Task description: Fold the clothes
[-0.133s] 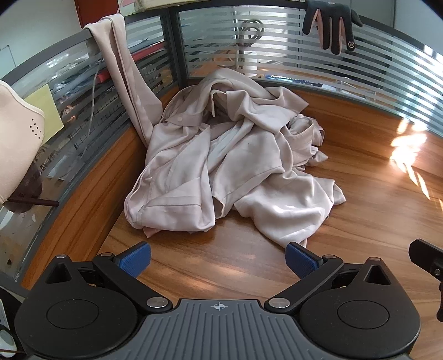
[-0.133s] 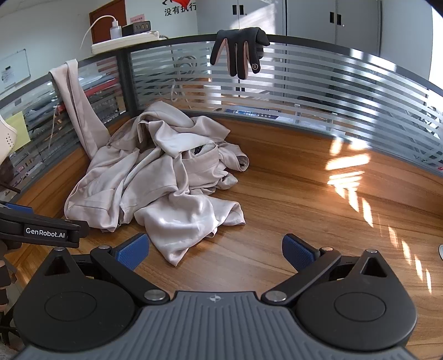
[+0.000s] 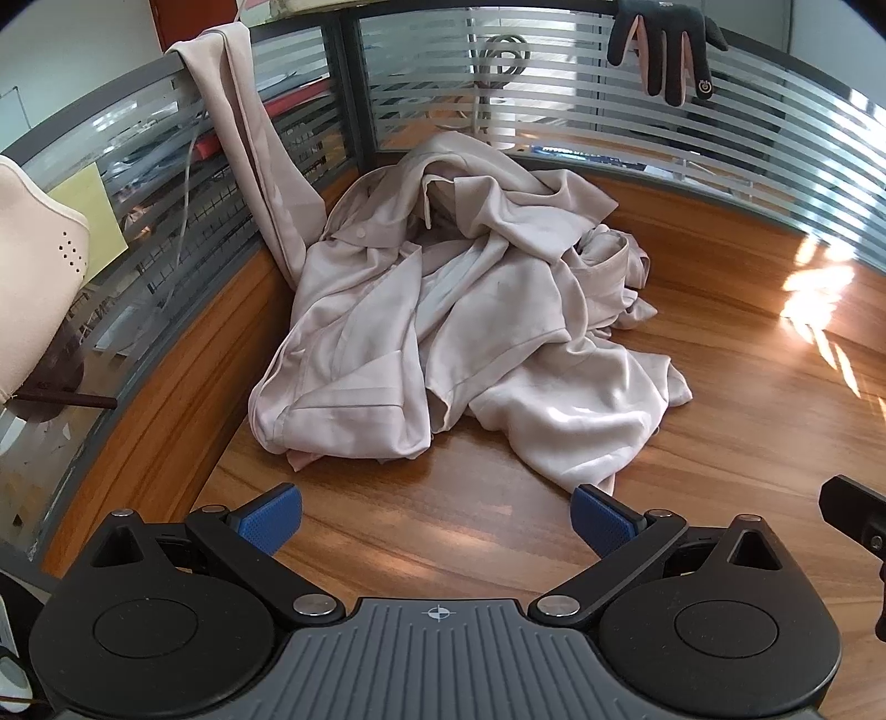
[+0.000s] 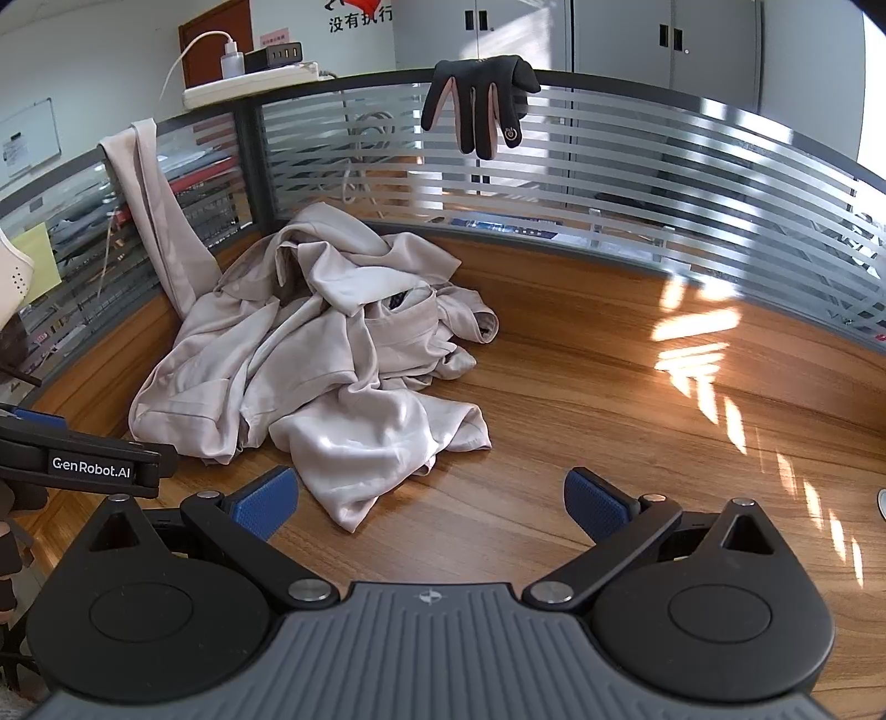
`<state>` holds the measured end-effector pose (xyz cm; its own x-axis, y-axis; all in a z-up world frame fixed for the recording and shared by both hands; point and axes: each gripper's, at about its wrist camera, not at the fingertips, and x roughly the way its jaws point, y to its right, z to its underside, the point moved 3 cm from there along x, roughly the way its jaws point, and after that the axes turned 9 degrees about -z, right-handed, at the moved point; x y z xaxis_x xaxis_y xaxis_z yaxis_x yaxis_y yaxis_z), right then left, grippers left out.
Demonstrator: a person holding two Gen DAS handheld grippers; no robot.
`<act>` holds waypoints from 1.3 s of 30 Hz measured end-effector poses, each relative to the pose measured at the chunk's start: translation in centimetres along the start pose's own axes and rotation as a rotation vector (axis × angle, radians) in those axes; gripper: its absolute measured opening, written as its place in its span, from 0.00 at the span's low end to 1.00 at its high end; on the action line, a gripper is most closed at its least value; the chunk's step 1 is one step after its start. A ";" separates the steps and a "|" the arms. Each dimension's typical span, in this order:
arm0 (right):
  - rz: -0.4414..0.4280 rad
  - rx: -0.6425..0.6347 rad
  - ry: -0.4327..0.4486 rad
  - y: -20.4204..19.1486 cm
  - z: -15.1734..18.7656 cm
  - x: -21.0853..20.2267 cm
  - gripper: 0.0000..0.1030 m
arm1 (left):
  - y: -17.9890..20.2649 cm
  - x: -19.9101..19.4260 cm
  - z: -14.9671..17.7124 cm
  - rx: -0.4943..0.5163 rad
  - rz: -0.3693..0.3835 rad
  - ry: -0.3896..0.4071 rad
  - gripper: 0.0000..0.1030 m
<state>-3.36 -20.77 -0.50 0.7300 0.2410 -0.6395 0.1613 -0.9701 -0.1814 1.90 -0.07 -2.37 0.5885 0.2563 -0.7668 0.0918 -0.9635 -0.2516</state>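
nothing has moved since before: both grippers, left (image 3: pixel 436 518) and right (image 4: pixel 431 501), gape empty before the shirt (image 3: pixel 459 332). slippery cloth may bunch when pinched.

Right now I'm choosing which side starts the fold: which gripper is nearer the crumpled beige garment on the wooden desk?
Left, slightly. The left gripper faces the crumpled beige garment squarely, its hem near the right fingertip. The right gripper sits off to the garment's right. Both jaws open, touching nothing.

The heaped garment (image 3: pixel 459 332) is piled on the worktop (image 3: pixel 747 387) in its far left corner; a glove (image 3: pixel 664 50) is hung over the partition (image 3: pixel 803 144) behind
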 end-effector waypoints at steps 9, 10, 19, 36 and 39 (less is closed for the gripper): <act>0.000 -0.008 -0.002 -0.3 0.1 0.1 1.00 | -0.8 0.3 0.3 -0.029 0.025 -0.007 1.00; -0.001 -0.011 -0.003 -0.3 0.0 0.1 1.00 | -0.8 0.3 0.3 -0.030 0.026 -0.008 1.00; -0.003 -0.013 -0.013 -0.6 -0.2 0.4 1.00 | -1.2 0.7 0.2 -0.046 0.027 -0.018 1.00; -0.002 -0.009 -0.027 -0.9 -0.6 1.6 1.00 | -1.6 1.5 -0.2 -0.040 0.024 -0.017 1.00; -0.001 -0.008 -0.029 -0.8 -0.8 1.8 1.00 | -1.6 1.7 -0.3 -0.037 0.026 -0.019 1.00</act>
<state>-1.67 -19.63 -0.94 0.7102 0.2428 -0.6608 0.1678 -0.9700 -0.1761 3.03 1.84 -3.09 0.5756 0.2327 -0.7839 0.1071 -0.9719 -0.2098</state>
